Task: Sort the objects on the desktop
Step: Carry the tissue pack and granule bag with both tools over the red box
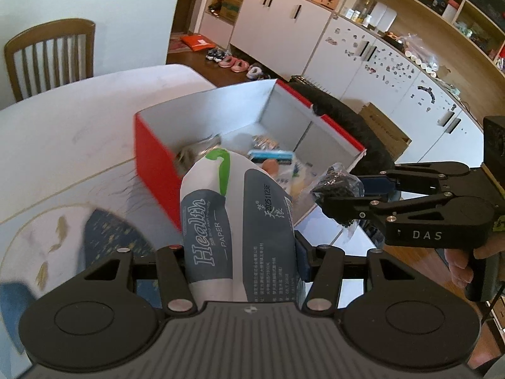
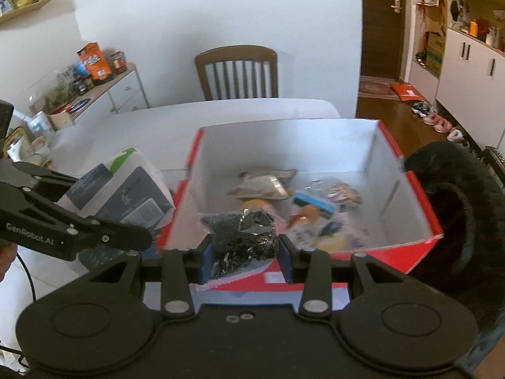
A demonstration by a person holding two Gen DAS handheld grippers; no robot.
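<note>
Above the near rim of the red box [image 2: 423, 221], at the desk's right edge, two items hang in transit. One black crinkled packet [image 2: 243, 237] is pinched between the pads of the right gripper [image 2: 244, 257], just short of the box's opening; one soft tissue pack [image 1: 233, 221] is clamped by the left gripper [image 1: 243, 262], beside the box's left wall. Likely hazards: the slick film packet could slip from its grasp and land on the desk [image 2: 126, 132] outside the rim; the bulky tissue pack could catch the wall and tip or shove the box. Count: one box, two held items, several small items already inside (exact number unclear), one chair [image 2: 236, 72].
</note>
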